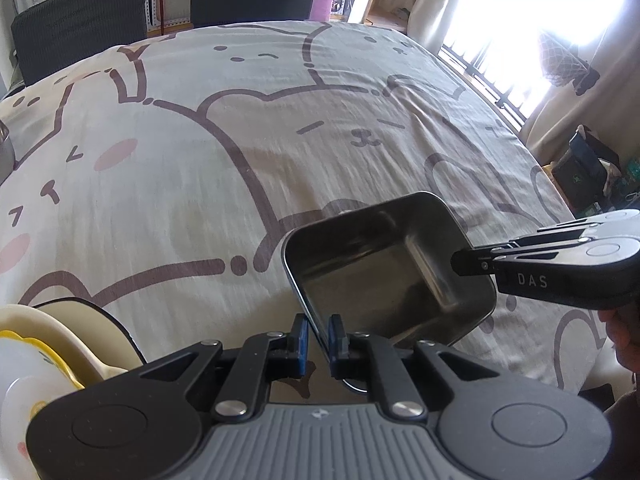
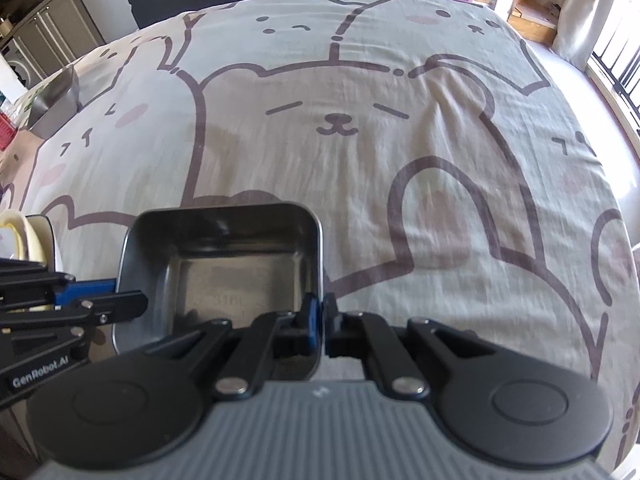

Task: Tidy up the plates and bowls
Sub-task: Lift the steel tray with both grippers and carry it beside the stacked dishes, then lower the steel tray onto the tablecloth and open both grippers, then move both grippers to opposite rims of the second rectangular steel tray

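A rectangular steel dish (image 1: pixel 384 272) hangs slightly tilted over the bear-print tablecloth (image 1: pixel 200 140), gripped from two sides. My left gripper (image 1: pixel 318 336) is shut on its near-left rim, the blue pads (image 1: pixel 301 338) pinching the thin wall. My right gripper (image 1: pixel 460 260) reaches in from the right and clamps the opposite rim. In the right wrist view the same steel dish (image 2: pixel 224 264) lies lower left, with my right gripper (image 2: pixel 322 316) shut on its right wall and my left gripper (image 2: pixel 132 304) on its left wall. The dish holds nothing.
Cream and yellow plates (image 1: pixel 48 336) stand on edge at the lower left, also seen as cream plates (image 2: pixel 28 236) at the left. A steel container (image 2: pixel 56 96) sits at the table's far left. Dark chairs (image 1: pixel 80 16) line the far side.
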A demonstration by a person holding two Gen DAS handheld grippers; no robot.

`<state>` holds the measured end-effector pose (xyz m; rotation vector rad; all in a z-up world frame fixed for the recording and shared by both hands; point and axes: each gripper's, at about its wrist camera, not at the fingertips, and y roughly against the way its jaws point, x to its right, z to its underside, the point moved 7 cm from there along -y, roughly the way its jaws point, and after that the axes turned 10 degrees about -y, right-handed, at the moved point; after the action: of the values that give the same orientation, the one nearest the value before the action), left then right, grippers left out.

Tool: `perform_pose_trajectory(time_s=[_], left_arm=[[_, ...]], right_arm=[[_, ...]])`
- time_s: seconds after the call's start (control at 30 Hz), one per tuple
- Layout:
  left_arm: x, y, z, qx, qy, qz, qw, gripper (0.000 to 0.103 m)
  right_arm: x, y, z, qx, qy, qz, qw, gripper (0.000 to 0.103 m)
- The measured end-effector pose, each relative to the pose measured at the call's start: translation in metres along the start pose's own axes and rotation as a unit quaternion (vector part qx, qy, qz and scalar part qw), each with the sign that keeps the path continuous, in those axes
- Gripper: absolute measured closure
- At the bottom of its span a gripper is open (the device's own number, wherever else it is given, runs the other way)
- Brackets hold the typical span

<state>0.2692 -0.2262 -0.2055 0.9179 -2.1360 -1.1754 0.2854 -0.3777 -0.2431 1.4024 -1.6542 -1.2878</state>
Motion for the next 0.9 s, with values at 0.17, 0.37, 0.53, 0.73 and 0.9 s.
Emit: perform_pose_trajectory(time_s=[0.17,0.37,0.53,0.73,0.9], left_arm=[[0.0,0.001,0.002,-0.004,-0.002,0.004,1.0,0.077],[-0.001,0.007,0.001,0.006,-0.007,0.004,0.9999,0.058],[-0.002,0.015,-0.002,0.021,-0.015,-0.002,0.9997,0.035],[-0.01,0.036,-0.009,0.058,-0.027,-0.02,0.9977,0.005],[-0.032,0.064,-0.017,0.097,-0.023,-0.041,0.9942,0.001]], right_arm=[[0.002,0.001,0.0,0.004,-0.002,-0.004,1.0,0.096],[0.007,0.007,0.002,0.01,-0.007,-0.007,1.0,0.054],[0.01,0.016,0.005,0.023,-0.005,-0.007,1.0,0.036],[0.02,0.038,0.002,0.061,-0.02,-0.016,0.998,0.011],[0.018,0.061,-0.006,0.108,-0.036,-0.03,0.993,0.0]])
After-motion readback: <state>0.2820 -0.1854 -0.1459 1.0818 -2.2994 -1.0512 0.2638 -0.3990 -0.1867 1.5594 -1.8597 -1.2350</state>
